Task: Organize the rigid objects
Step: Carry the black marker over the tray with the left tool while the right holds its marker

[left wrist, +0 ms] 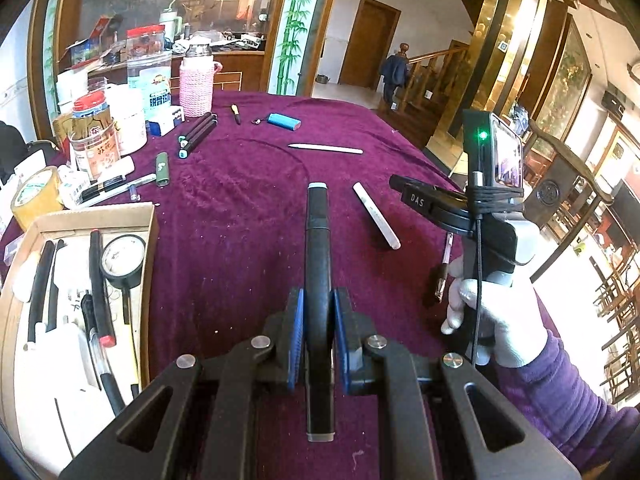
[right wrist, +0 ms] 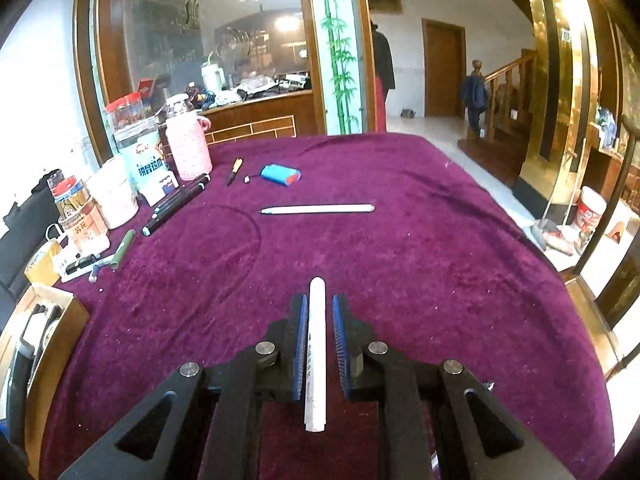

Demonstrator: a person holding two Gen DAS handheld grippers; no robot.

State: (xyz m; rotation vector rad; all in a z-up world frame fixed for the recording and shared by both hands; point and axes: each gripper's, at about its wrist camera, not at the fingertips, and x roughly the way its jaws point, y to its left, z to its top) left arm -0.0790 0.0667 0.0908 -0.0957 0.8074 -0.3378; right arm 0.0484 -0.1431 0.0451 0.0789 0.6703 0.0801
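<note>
Clamped between the blue pads of the left gripper (left wrist: 318,316) is a black marker (left wrist: 318,272) with grey end caps, lying along the fingers and pointing away from the camera over the purple tablecloth (left wrist: 240,240). To its left sits an open cardboard box (left wrist: 132,216) holding black pens, a roll of black tape (left wrist: 122,258) and other small pieces I cannot make out. To its right, a gloved right hand (left wrist: 496,320) grips the handle of the other tool. A white stick (left wrist: 376,216) lies on the cloth just beyond that tool's tip in the left wrist view. In the right wrist view, the right gripper (right wrist: 320,320) has its jaws a little apart on either side of a white stick (right wrist: 316,352); the left pad looks to touch it and a narrow gap shows on the right side, so it is not clamped. Farther out on the cloth lie a long white pen (right wrist: 318,209), a blue battery pack (right wrist: 281,174), a small brown-handled tool (right wrist: 235,171), a pair of black markers (right wrist: 176,206) side by side, and a green tube (right wrist: 123,249). Along the far left edge stand jars, a white canister and a bottle in a pink knitted sleeve (right wrist: 188,148), with a roll of tan tape (left wrist: 36,196) near the box.
</note>
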